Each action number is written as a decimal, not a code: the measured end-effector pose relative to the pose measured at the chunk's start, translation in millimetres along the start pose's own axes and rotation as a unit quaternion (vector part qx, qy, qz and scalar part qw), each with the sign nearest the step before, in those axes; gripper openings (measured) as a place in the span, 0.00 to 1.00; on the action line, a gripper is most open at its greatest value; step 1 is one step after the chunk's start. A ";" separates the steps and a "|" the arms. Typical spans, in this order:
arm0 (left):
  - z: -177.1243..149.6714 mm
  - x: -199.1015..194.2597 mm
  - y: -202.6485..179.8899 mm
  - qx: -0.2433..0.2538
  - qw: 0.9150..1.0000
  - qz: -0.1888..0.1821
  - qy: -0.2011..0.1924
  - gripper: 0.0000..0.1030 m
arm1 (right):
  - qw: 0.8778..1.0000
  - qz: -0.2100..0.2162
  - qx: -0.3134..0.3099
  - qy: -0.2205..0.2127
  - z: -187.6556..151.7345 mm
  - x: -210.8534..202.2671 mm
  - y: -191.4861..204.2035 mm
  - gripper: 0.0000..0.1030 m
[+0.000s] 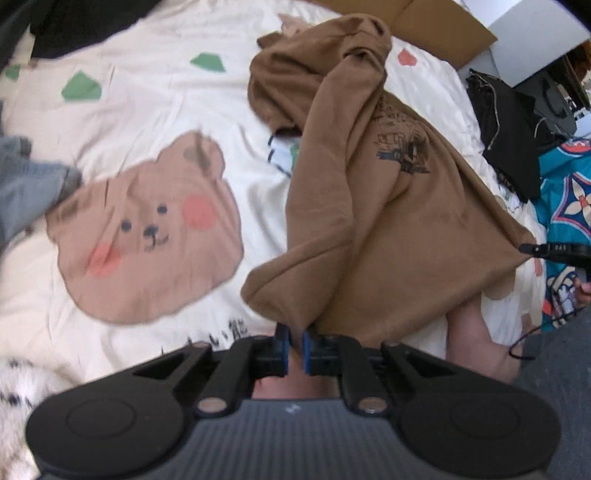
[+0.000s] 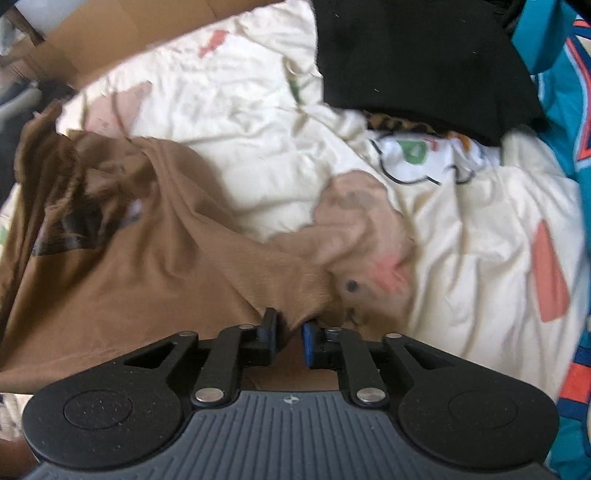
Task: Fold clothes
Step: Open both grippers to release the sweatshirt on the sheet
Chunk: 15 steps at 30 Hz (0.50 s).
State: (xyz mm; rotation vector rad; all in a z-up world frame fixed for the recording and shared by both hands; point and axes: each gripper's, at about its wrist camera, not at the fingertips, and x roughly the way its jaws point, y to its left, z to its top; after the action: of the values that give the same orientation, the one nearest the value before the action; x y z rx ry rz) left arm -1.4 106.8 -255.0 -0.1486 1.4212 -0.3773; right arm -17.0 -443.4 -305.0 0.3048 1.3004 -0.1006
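on the quilt [image 1: 155,110], left gripper [image 1: 294,334] and right gripper [image 2: 290,332] each pinch a hem corner of the brown shirt [image 1: 388,206], jaws clamped, likely to spread it flat.

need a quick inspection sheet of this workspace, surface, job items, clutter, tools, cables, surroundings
surface: cream bedspread printed with bear faces, wrinkled.
job's things: brown shirt with a dark print, spread unevenly, far end bunched.
clutter: black garment, grey garment, teal patterned fabric at the edges.
grippers: left tool shut on the brown shirt's near edge; right tool has a corner of the shirt between its pads, grip unclear.
cables: thin black cable beside the bed edge.
surroundings: cardboard past the far edge.
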 end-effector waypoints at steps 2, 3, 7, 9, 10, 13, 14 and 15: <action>1.4 -8.2 4.3 0.002 1.000 0.012 -0.002 0.09 | 1.000 -0.008 -0.004 -0.002 -2.1 -3.3 -2.0 0.19; 2.9 -12.6 6.5 0.004 1.000 0.018 -0.005 0.10 | 1.000 -0.013 -0.006 -0.003 -3.1 -5.1 -3.0 0.21; 18.9 -28.1 14.1 0.004 0.999 0.034 -0.024 0.15 | 1.000 -0.022 -0.010 -0.017 1.1 -14.0 -7.5 0.26; 32.5 -32.0 15.3 0.006 0.999 0.039 -0.037 0.20 | 0.999 -0.025 -0.011 -0.024 7.2 -17.3 -9.3 0.31; 40.1 -33.2 15.2 0.007 0.998 0.041 -0.044 0.22 | 0.999 -0.024 -0.013 -0.029 10.9 -18.9 -9.5 0.34; 68.2 -32.9 14.0 -0.003 0.997 0.033 -0.063 0.24 | 0.999 -0.019 -0.019 -0.046 24.2 -20.6 -7.7 0.35; 78.4 -32.8 13.4 -0.010 0.997 0.027 -0.069 0.25 | 0.998 -0.017 -0.020 -0.051 29.7 -19.9 -6.2 0.35; 90.4 -32.6 13.1 -0.021 0.997 0.018 -0.078 0.26 | 0.998 -0.013 -0.021 -0.057 35.6 -18.7 -4.4 0.36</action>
State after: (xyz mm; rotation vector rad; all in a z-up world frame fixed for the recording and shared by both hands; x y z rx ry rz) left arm 86.1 119.1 -215.0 -0.1817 1.2772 -0.3002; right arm 10.0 -459.3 -279.5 0.2427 1.1928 -0.1097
